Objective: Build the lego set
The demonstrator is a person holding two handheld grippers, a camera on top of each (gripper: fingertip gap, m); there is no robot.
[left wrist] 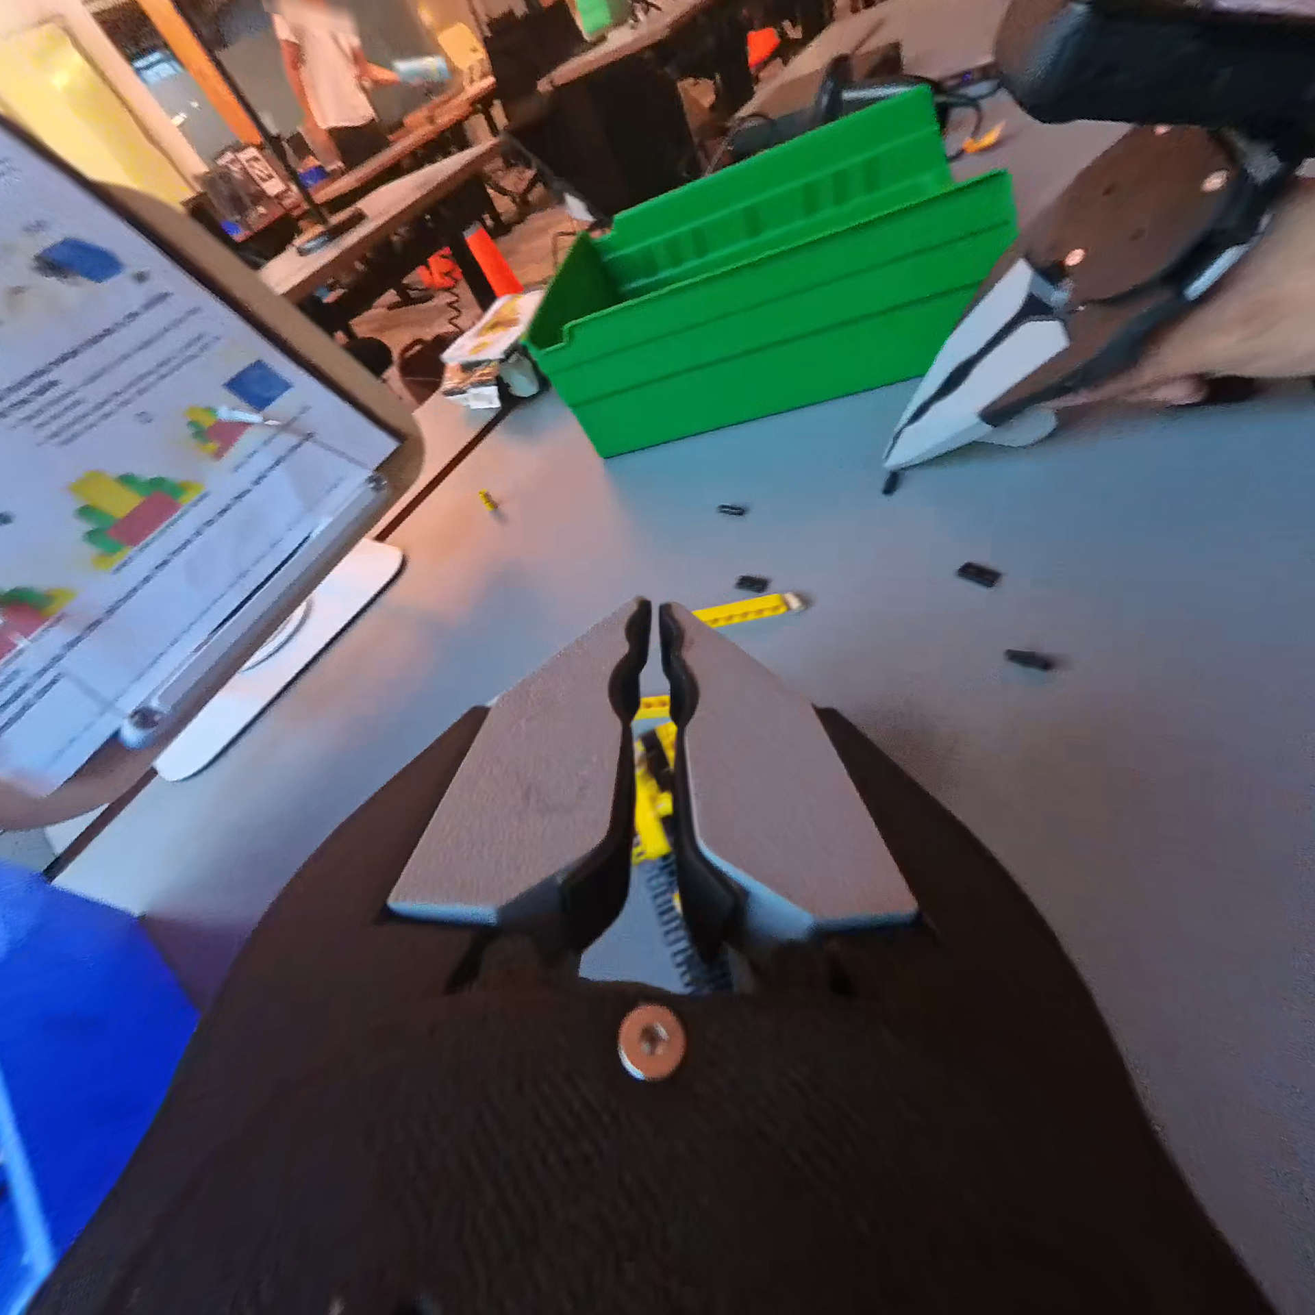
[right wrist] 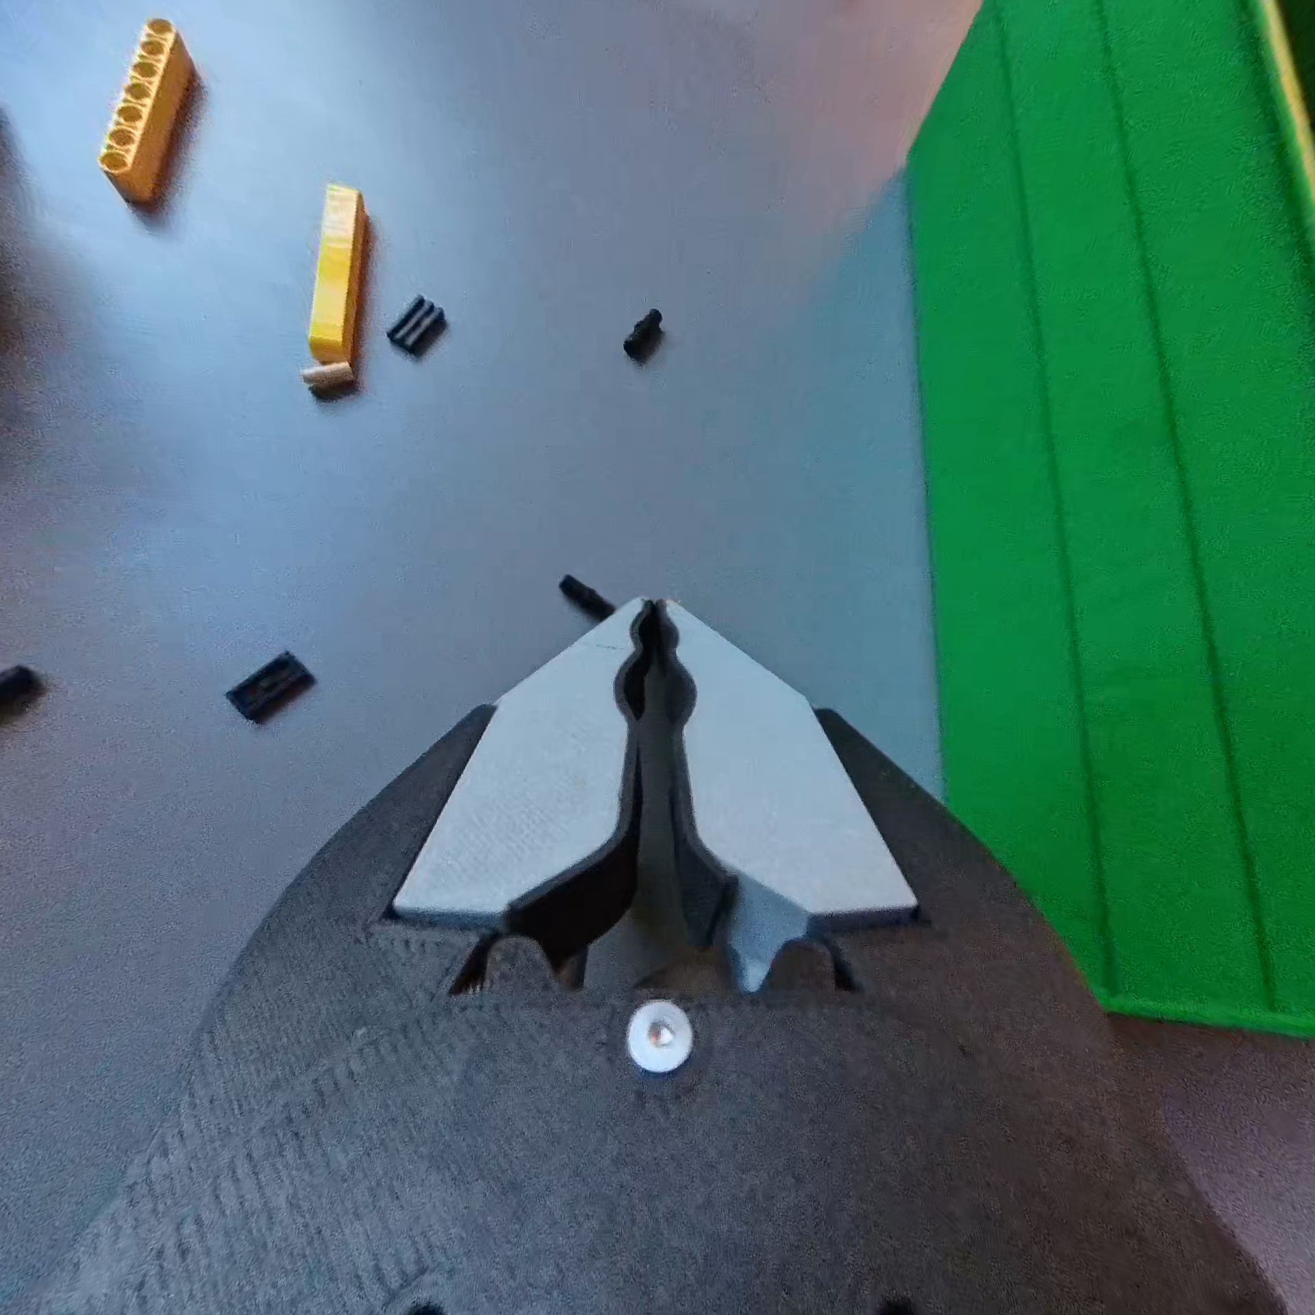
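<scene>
My left gripper (left wrist: 655,618) hovers over the grey table (left wrist: 1067,783) with its jaws nearly together. A yellow holed beam (left wrist: 653,783) shows through the gap under it; in the right wrist view that beam (right wrist: 146,107) lies free on the table. A second yellow beam (left wrist: 747,610) with a tan pin at its end lies just beyond the tips, also in the right wrist view (right wrist: 338,270). My right gripper (right wrist: 656,605) is shut, tips down at the table (left wrist: 893,469). A black pin (right wrist: 585,596) lies against its left fingertip, partly hidden.
Stacked green bins (left wrist: 783,334) stand close to the right of the right gripper (right wrist: 1110,498). Small black pieces are scattered about (right wrist: 416,324) (right wrist: 642,333) (right wrist: 270,685). A monitor (left wrist: 142,427) on a stand (left wrist: 284,655) shows brick pictures at left. A person stands far back. There is about 25 cm between the tips of the two grippers. The right gripper is farther from the monitor (left wrist: 142,427), some 40 cm, than the left, some 35 cm.
</scene>
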